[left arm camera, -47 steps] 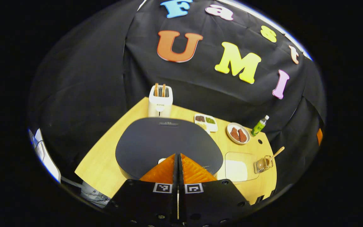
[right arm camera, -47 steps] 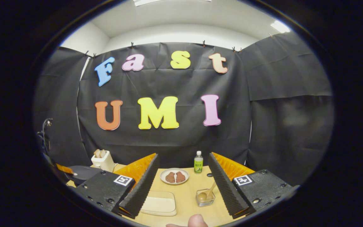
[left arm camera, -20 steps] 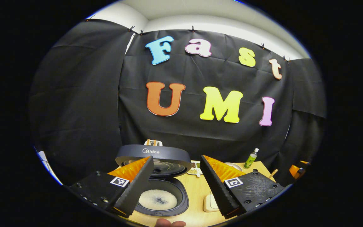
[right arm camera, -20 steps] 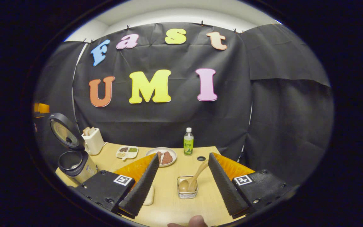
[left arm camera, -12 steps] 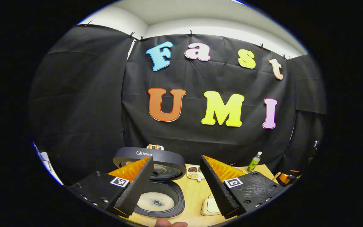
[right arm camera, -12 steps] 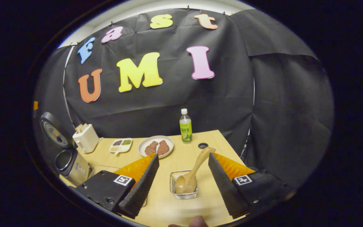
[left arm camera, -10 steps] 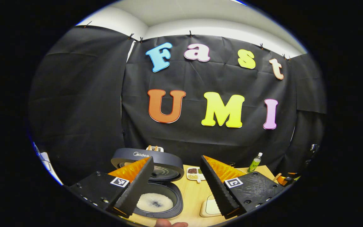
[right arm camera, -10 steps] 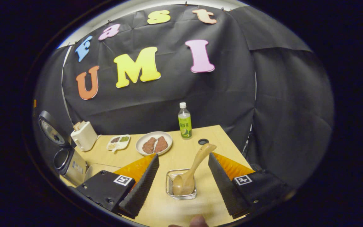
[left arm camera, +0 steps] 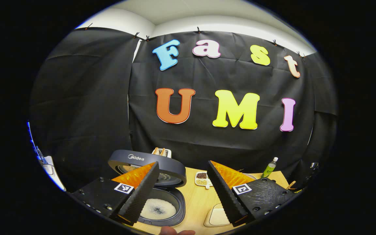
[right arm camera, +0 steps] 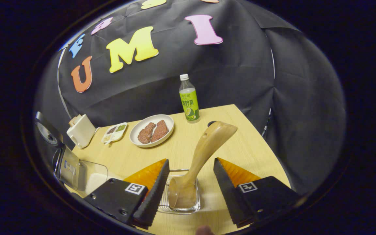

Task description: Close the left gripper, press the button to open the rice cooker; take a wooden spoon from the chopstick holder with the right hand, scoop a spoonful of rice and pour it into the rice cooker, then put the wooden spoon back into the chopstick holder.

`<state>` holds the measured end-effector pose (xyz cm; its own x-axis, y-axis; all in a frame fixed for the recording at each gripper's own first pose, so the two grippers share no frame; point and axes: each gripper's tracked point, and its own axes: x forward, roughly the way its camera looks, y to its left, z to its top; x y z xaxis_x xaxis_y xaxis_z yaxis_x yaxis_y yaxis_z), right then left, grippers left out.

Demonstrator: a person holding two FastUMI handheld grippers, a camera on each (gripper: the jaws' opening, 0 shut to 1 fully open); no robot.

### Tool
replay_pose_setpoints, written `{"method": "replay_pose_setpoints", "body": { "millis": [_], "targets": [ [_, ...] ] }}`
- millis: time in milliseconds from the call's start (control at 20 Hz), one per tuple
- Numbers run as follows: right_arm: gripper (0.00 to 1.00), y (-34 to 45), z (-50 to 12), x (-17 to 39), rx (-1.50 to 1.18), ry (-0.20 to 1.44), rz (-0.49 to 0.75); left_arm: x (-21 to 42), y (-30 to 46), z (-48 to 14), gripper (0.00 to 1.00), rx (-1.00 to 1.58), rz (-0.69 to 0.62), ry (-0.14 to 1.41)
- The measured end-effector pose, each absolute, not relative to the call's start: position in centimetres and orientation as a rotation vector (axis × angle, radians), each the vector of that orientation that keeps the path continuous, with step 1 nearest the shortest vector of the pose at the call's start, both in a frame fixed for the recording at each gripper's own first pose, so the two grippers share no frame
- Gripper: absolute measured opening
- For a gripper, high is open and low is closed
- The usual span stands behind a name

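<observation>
The rice cooker (left arm camera: 142, 162) stands open, lid up, with white rice in its pot (left arm camera: 158, 209); in the right gripper view it sits at the far left (right arm camera: 64, 165). My left gripper (left arm camera: 182, 163) hangs open above and in front of it, holding nothing. The wooden spoon (right arm camera: 207, 145) leans in the wire chopstick holder (right arm camera: 195, 206), bowl down and handle up to the right. My right gripper (right arm camera: 190, 161) is open, with one finger on each side of the spoon's handle and neither touching it. A clear box of rice (right arm camera: 93, 178) lies beside the cooker.
On the wooden table (right arm camera: 240, 147) are a plate of meat (right arm camera: 151, 130), a green bottle (right arm camera: 189, 99), a divided condiment dish (right arm camera: 114, 132) and a white toaster (right arm camera: 80, 130). A round hole (right arm camera: 211, 123) lies near the bottle. The table's right edge is close to the holder.
My left gripper pressed the cooker shut-fingered, the lid sprang up, and it pulled back and opened. My right gripper has moved down and forward until the spoon stands between its fingers.
</observation>
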<state>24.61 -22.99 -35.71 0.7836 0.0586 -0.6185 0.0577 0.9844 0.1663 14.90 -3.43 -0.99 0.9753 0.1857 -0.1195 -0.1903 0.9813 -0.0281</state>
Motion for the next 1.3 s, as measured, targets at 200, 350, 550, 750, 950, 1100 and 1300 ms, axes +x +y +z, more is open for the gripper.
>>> {"method": "replay_pose_setpoints", "body": {
  "millis": [200,350,550,750,950,1100,1300],
  "targets": [
    [0.63,-22.6,-36.5,25.3,0.21,0.692,0.012,14.9,-3.6,-1.4,0.95,-0.027,0.197,0.136],
    [0.52,-22.7,-36.1,25.1,0.223,0.686,-0.003,14.4,-3.6,-1.3,0.95,-0.019,0.194,0.139],
    [0.25,-22.2,-35.1,24.2,0.267,0.691,-0.003,13.8,-3.6,-1.0,0.95,-0.028,0.173,0.134],
    [0.1,-21.7,-33.6,23.7,0.275,0.671,-0.035,12.6,-3.2,-0.8,0.95,-0.032,0.154,0.133],
    [0.08,-21.6,-30.3,23.4,0.202,0.598,-0.085,11.1,-2.7,-0.5,0.95,-0.02,0.135,0.123],
    [0.08,-20.7,-27.1,22.7,0.143,0.548,-0.101,10.0,-1.5,0.1,0.95,-0.017,0.138,0.093],
    [0.08,-17.1,-21.9,21.6,0.055,0.467,-0.073,8.6,-0.4,0.7,0.95,-0.011,0.132,0.058]
  ]
}}
